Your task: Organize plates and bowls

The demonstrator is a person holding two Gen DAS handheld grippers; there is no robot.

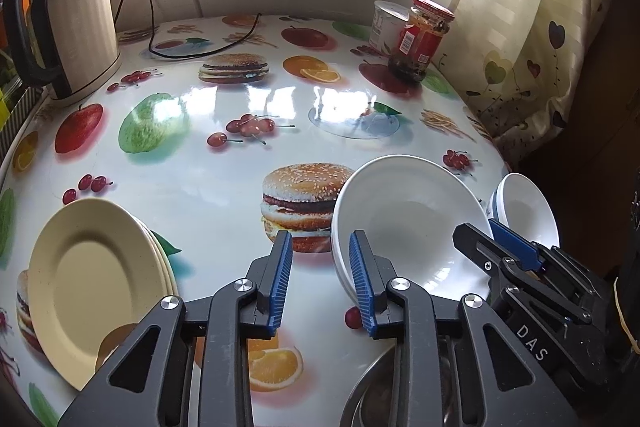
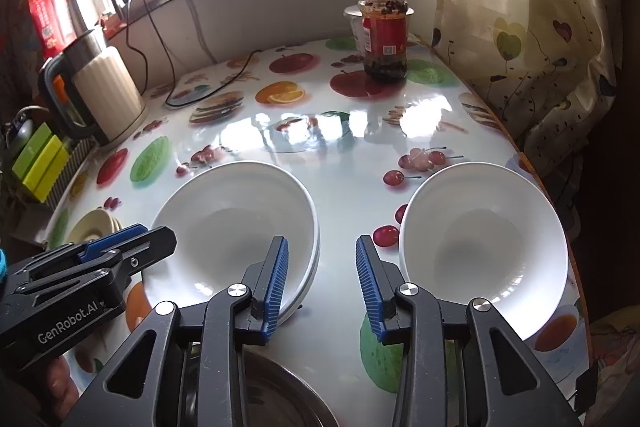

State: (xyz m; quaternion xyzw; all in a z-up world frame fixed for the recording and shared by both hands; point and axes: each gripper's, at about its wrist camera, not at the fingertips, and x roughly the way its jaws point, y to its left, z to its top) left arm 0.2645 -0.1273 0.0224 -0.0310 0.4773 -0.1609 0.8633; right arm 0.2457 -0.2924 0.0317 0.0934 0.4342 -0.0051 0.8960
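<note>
White bowl stack [image 2: 236, 227] centre of table [image 1: 224, 155]; single bowl [image 2: 484, 247] at right edge; cream plates [image 1: 96, 287] at left. Steel bowl [image 2: 280, 391] under grippers. Left gripper [image 1: 320, 279] jaws apart, empty, beside stack rim. Right gripper [image 2: 322, 283] jaws apart, empty, between bowls.

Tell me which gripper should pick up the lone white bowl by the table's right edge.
Right. The right gripper hangs open with the lone white bowl just right of its fingers. The left gripper sits left of the stacked white bowls, which lie between it and that bowl.
</note>
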